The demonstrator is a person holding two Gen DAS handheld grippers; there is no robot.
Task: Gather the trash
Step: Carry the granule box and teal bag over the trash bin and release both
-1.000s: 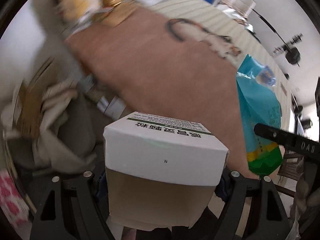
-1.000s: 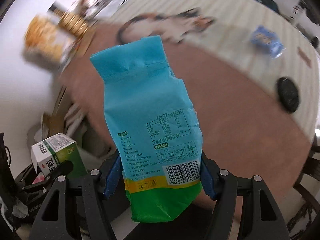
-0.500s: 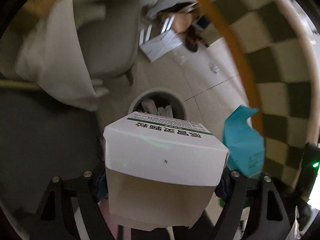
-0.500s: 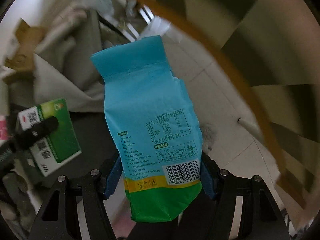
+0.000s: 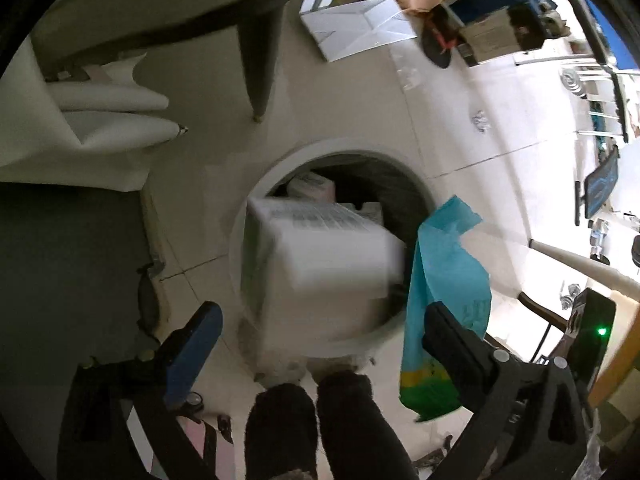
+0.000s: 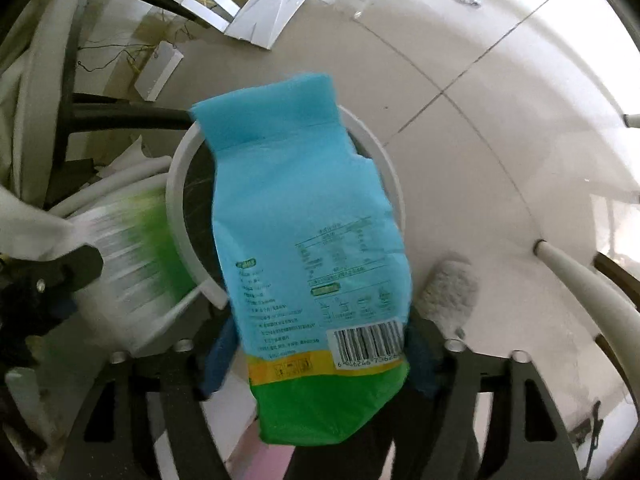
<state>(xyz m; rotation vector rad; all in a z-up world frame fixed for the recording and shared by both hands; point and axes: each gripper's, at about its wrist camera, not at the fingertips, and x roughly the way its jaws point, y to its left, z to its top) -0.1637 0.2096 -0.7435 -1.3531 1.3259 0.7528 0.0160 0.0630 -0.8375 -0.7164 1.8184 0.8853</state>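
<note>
One bin (image 5: 404,322) – one box (image 5: 320,256), one bag (image 6: 304,248)

White carton (image 5: 320,256), printed rows of dark text, green side panel. Snack bag (image 6: 304,248): sky blue, yellow band, green base, black-and-white barcode. Waste bin (image 5: 256,188): white rim, dark inside. Floor tiles (image 6: 480,128): glossy cream. Finger pads (image 5: 192,356): blue.

A white carton (image 5: 320,256) with printed text on one face, blurred, hangs tilted over the mouth of the round white trash bin (image 5: 280,164). Beside it, a blue pouch (image 6: 304,240) with a green bottom and barcode stands upright above the bin's rim.
</note>
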